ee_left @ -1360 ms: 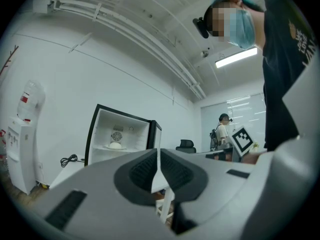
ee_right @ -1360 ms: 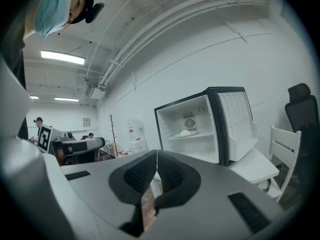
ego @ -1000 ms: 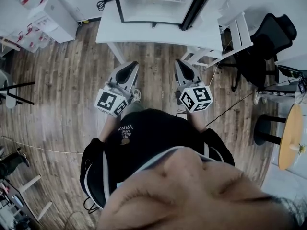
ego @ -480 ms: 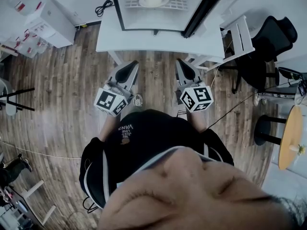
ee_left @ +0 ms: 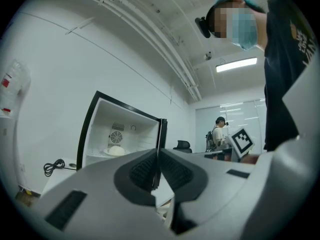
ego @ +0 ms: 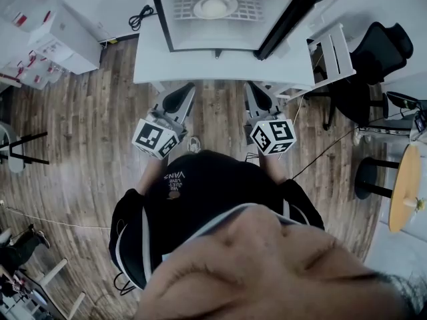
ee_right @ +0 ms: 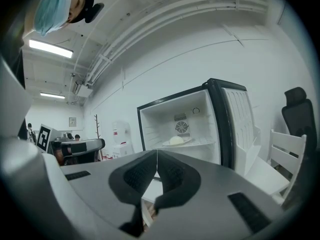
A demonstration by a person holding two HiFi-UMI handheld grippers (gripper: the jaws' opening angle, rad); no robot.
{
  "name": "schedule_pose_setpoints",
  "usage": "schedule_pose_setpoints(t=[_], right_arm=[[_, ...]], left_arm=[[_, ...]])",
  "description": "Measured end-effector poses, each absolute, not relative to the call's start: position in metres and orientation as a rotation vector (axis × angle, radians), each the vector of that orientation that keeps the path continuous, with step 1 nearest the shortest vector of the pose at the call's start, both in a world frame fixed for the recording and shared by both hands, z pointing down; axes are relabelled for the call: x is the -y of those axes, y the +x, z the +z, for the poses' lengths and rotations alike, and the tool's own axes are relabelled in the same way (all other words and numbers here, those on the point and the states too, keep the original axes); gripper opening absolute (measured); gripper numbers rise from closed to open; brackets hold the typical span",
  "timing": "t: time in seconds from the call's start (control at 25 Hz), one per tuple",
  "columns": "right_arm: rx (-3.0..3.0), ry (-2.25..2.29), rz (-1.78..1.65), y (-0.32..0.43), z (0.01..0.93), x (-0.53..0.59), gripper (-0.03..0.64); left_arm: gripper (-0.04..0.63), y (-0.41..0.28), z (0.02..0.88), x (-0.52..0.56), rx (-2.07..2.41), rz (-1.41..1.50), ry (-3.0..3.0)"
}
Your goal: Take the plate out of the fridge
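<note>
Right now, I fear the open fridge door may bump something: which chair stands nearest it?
The white wooden chair, right beside the open fridge door; the black office chair stands beyond it, farther off.

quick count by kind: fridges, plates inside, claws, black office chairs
fridge: 1
plate: 1
claws: 2, left claw and right claw
black office chair: 1
total: 5
</note>
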State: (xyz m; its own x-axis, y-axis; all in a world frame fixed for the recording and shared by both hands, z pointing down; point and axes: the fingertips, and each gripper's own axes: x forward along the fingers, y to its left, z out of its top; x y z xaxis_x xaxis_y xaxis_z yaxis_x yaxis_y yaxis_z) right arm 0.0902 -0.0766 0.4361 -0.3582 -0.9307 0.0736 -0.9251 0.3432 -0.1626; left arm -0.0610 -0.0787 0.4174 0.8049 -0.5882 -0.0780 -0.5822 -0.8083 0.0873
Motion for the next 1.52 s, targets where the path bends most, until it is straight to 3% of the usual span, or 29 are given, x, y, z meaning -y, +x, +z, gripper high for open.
schedule_pose_setpoints(t=[1.52], right_arm=[[-2.398,-1.938,-0.243,0.081,0.435,0.149,0.012]], left_arm=[[0.029,-0.071,0.423,0.169,0.733,-0.155,2.959]])
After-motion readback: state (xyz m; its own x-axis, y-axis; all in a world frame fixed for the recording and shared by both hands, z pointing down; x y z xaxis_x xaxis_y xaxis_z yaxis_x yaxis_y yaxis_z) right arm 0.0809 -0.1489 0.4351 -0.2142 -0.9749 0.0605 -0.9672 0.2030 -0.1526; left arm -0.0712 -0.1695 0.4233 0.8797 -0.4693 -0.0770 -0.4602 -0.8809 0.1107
